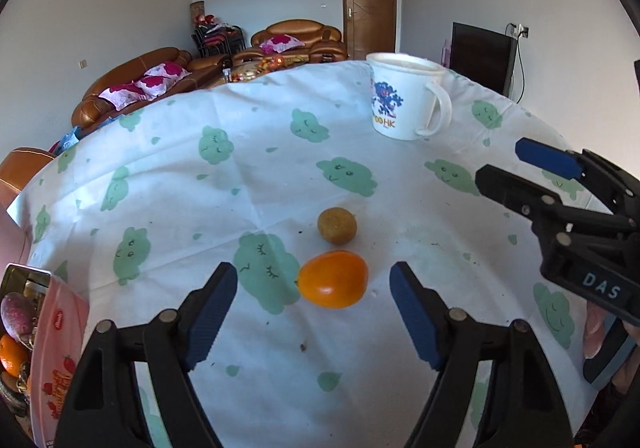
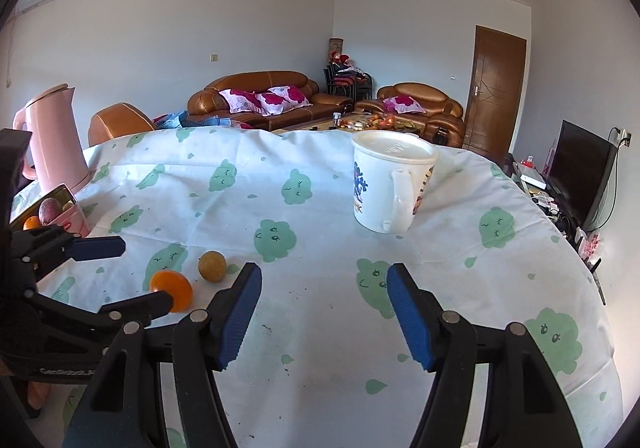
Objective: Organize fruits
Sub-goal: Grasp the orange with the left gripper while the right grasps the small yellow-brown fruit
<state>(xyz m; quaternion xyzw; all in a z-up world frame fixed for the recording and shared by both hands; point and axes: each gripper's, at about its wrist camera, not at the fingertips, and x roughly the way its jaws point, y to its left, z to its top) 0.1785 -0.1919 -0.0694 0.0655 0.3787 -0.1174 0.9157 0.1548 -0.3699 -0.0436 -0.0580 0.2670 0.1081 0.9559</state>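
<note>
An orange tomato-like fruit (image 1: 333,279) lies on the tablecloth just ahead of my open, empty left gripper (image 1: 314,284), between its fingertips' lines. A small round brown-yellow fruit (image 1: 337,225) sits just beyond it. Both show in the right wrist view, the orange fruit (image 2: 173,289) and the brown fruit (image 2: 212,266), left of my open, empty right gripper (image 2: 324,288). A pink tin (image 1: 56,360) at the left holds several fruits, among them an orange (image 1: 12,354) and a purple one (image 1: 16,314). The right gripper (image 1: 520,163) shows at the right of the left view.
A white lidded mug (image 1: 404,95) with a blue print stands at the back right of the table (image 2: 320,207). A pink kettle (image 2: 52,135) stands at the table's far left. Sofas, a door and a TV lie beyond.
</note>
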